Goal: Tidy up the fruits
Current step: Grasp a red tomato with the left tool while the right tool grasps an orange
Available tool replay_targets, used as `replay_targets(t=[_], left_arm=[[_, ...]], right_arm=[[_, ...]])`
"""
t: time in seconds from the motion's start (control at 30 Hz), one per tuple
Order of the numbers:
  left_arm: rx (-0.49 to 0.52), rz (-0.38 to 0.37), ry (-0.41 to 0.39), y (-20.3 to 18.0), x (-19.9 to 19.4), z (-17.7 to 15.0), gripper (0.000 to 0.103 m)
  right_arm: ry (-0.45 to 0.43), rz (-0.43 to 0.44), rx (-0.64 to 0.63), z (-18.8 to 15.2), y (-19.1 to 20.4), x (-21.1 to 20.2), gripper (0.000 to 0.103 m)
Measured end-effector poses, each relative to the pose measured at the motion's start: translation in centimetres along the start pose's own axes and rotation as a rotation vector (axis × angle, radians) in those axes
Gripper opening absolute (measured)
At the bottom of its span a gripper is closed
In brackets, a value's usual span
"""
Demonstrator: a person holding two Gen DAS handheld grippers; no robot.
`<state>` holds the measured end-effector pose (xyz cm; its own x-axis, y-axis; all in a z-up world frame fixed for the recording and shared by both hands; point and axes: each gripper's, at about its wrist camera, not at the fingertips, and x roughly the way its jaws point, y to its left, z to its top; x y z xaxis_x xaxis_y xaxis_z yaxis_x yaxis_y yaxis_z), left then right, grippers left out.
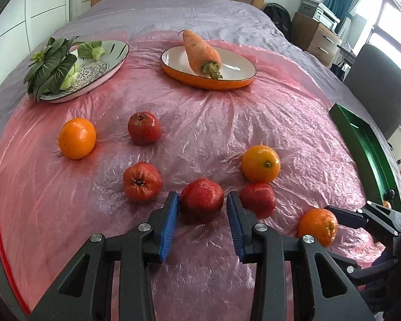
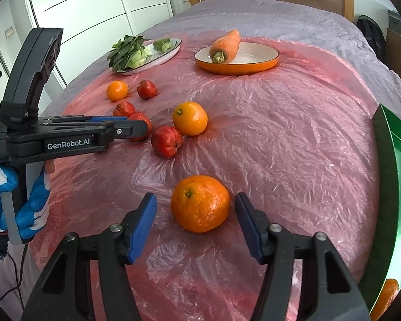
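Several red apples and oranges lie on a pink plastic sheet over a bed. My left gripper (image 1: 202, 208) is open with its blue pads on either side of a red apple (image 1: 201, 200), not squeezing it; it also shows in the right wrist view (image 2: 136, 128). My right gripper (image 2: 196, 219) is open around an orange (image 2: 200, 203), which also shows in the left wrist view (image 1: 318, 226). A second orange (image 1: 260, 163), a third orange (image 1: 77, 138) and more apples (image 1: 142, 181) lie nearby.
A green tray (image 2: 387, 160) stands at the right edge with an orange (image 2: 387, 294) in it. An orange dish (image 1: 208, 80) holds a carrot (image 1: 200, 50). A patterned plate (image 1: 115, 53) holds leafy greens (image 1: 53, 64). A red-edged container (image 1: 2, 262) shows at lower left.
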<state>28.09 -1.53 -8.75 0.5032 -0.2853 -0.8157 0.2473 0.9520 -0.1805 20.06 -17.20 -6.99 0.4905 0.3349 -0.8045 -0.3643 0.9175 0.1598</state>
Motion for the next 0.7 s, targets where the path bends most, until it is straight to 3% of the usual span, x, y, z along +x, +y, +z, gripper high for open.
replay_targets(t=[0.17,0.47,0.7], left_arm=[[0.007,0.016,0.002,-0.15,0.64,-0.05,0.030],[0.005,0.017,-0.005,-0.05,0.66,0.00,0.029],[0.017,0.029,-0.011,-0.38,0.41,-0.06,0.029]], right_arm=[[0.009,-0.003,0.012,-0.21,-0.27,0.61,0.076],[0.010,0.027,0.043,-0.40,-0.85,0.88,0.075],[0.012,0.000,0.031,-0.32,-0.44,0.94,0.073]])
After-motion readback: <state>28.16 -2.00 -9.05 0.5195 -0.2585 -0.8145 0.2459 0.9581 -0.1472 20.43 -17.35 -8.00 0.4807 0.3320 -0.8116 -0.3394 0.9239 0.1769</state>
